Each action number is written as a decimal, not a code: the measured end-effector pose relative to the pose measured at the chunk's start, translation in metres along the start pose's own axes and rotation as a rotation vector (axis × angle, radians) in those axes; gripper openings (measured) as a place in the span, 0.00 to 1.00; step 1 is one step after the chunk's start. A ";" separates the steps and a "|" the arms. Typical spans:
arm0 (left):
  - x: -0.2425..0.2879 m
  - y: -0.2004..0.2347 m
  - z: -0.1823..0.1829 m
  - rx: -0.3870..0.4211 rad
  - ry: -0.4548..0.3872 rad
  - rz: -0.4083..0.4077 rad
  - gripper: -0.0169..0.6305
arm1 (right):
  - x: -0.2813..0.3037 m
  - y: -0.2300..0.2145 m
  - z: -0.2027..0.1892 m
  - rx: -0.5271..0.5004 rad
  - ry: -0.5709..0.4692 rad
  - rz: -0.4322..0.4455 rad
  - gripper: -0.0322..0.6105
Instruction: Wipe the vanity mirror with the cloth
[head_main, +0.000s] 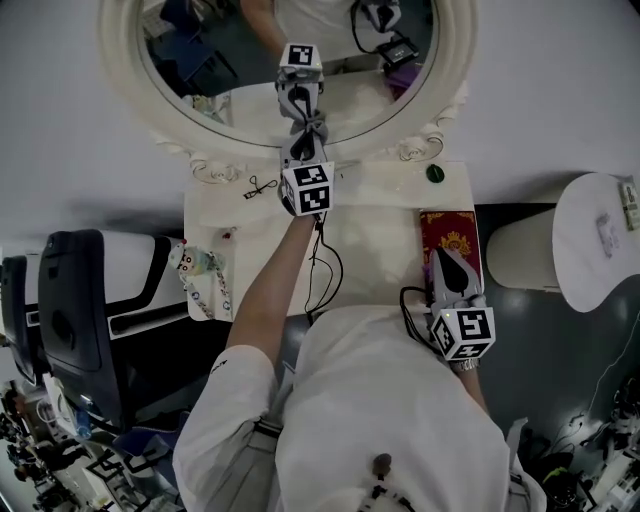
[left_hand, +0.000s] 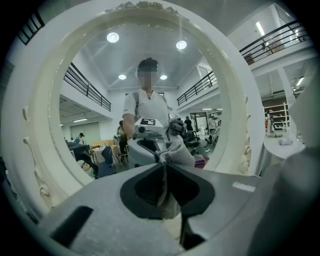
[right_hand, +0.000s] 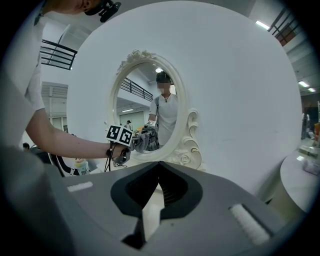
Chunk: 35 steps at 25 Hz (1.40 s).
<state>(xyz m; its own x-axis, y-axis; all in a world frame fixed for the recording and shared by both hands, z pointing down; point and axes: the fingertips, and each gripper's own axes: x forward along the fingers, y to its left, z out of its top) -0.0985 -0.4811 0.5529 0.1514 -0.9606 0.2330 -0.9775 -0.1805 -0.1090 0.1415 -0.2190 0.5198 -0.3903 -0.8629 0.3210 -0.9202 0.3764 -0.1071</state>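
My left tool (left_hand: 165, 170) is clamped on a gathered fold of the cloth (left_hand: 176, 152); it looks soft, light and floppy, so a bunched fold seems the best hold; it sits just ahead, at the mirror's (head_main: 215, 60) lower glass; left arm reaches straight out; right tool (right_hand: 159, 164) closed, empty, low over the bench (head_main: 370, 230).

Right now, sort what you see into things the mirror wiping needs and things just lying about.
In use:
oval white-framed vanity mirror
crumpled grey cloth
left gripper, fingers shut on the cloth

Lying about:
flat red patterned rectangle
small black wire clip
small dark green round object
little doll figure
right gripper, fingers shut, empty
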 end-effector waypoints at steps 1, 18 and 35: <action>-0.002 0.011 -0.001 -0.002 0.003 0.015 0.06 | 0.003 0.005 0.001 -0.003 0.000 0.010 0.06; -0.041 0.142 -0.020 -0.057 0.034 0.188 0.06 | 0.035 0.072 0.003 -0.001 0.000 0.099 0.06; -0.049 0.094 -0.029 -0.054 0.033 0.129 0.06 | 0.024 0.053 0.001 -0.007 0.007 0.099 0.06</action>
<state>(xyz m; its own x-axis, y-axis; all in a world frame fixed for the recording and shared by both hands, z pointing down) -0.2019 -0.4447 0.5593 0.0197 -0.9676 0.2519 -0.9952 -0.0431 -0.0877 0.0834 -0.2206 0.5209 -0.4789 -0.8193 0.3153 -0.8771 0.4618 -0.1322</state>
